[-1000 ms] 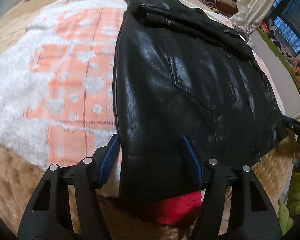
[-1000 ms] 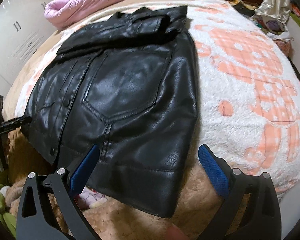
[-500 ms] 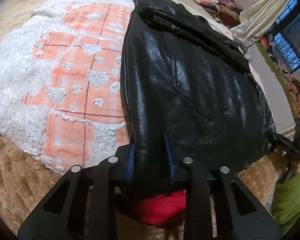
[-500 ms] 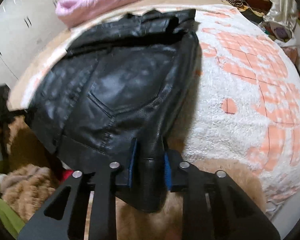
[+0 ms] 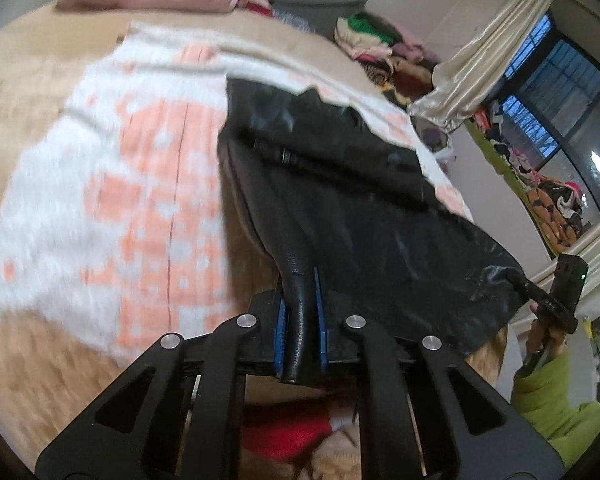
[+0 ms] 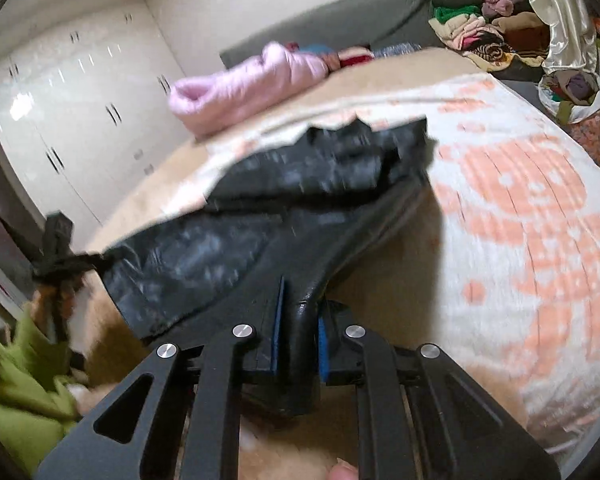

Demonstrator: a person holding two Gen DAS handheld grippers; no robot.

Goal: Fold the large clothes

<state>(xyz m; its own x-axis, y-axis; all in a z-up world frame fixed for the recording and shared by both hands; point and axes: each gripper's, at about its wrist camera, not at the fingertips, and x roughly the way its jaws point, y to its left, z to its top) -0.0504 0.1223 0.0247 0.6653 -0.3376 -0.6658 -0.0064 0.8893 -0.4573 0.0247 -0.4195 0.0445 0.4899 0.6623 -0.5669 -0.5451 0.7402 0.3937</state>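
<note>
A black leather jacket (image 5: 360, 216) lies on a white and orange fleece blanket (image 5: 140, 200), its near hem raised off the bed. My left gripper (image 5: 298, 280) is shut on a pinched fold at the hem's left corner. In the right wrist view the jacket (image 6: 204, 252) sags between both grips. My right gripper (image 6: 302, 312) has its jaws closing on the hem's right corner, with the blue pads pressing the leather. Each gripper shows in the other's view: the right one (image 5: 556, 300) at the far hem corner, the left one (image 6: 60, 256) likewise.
A pink padded coat (image 6: 244, 84) lies at the head of the bed. Piled clothes (image 6: 480, 36) sit at the back right, and white wardrobes (image 6: 60, 100) line the left wall. A red garment (image 5: 284, 432) lies below the hem. A green sleeve (image 5: 560, 400) shows by the bed's edge.
Both grippers went from open around the hem to shut on it, then rose. The hem now hangs off the bed and both views tilt up toward the room.
</note>
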